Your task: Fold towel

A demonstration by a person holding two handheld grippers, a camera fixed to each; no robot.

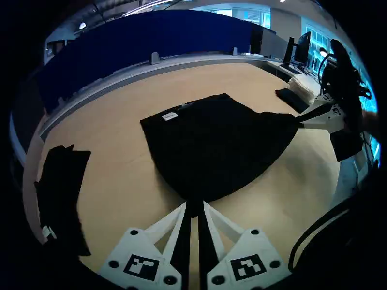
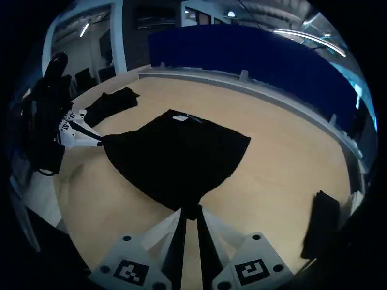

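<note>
A black towel [image 1: 213, 140] lies spread on the wooden table [image 1: 121, 179], with a white tag [image 1: 169, 116] near its far edge. In the left gripper view my left gripper [image 1: 193, 208] is shut on the towel's near corner, which is lifted off the table. In that view the right gripper [image 1: 302, 121] pinches the towel's right corner. The right gripper view shows the right gripper [image 2: 190, 210] shut on the near corner of the towel [image 2: 179, 154]. The left gripper [image 2: 99, 138] holds the far left corner there.
A second dark cloth [image 1: 60, 193] lies at the table's left, seen as cloth [image 2: 112, 104] far left in the right gripper view. A dark flat object [image 2: 321, 222] sits at the table's right edge. A blue partition [image 1: 145, 38] runs behind the table; monitors [image 1: 302, 48] stand beyond.
</note>
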